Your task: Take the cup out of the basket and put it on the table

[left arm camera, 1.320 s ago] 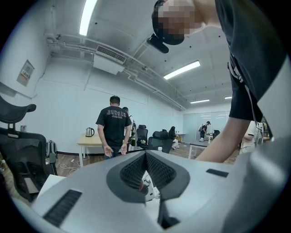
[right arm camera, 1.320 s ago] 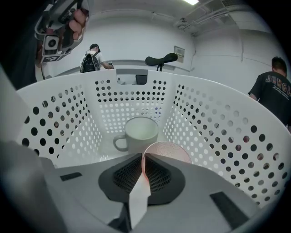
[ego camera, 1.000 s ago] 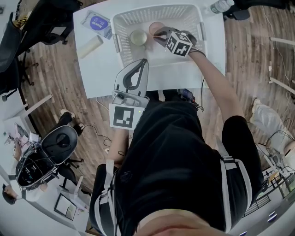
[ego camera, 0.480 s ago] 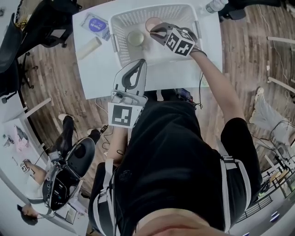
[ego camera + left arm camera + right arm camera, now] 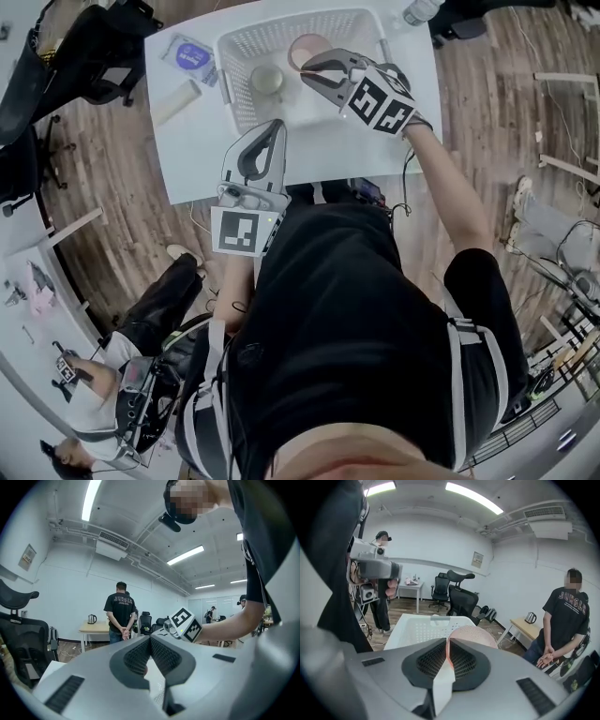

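At near edge of table: left gripper, jaws pressed together, nothing between them. Farther out, right gripper pinches rim of pink cup, held over white basket. Pale cup sits inside basket, just left.

Jaws of right gripper pinch the pink cup.

The cup is pale pink with a fine dotted surface. The basket is white with perforated walls, on a white tabletop. The left gripper and right gripper are grey, with black ribbed jaws and black-and-white square markers. The floor is brown wood plank.
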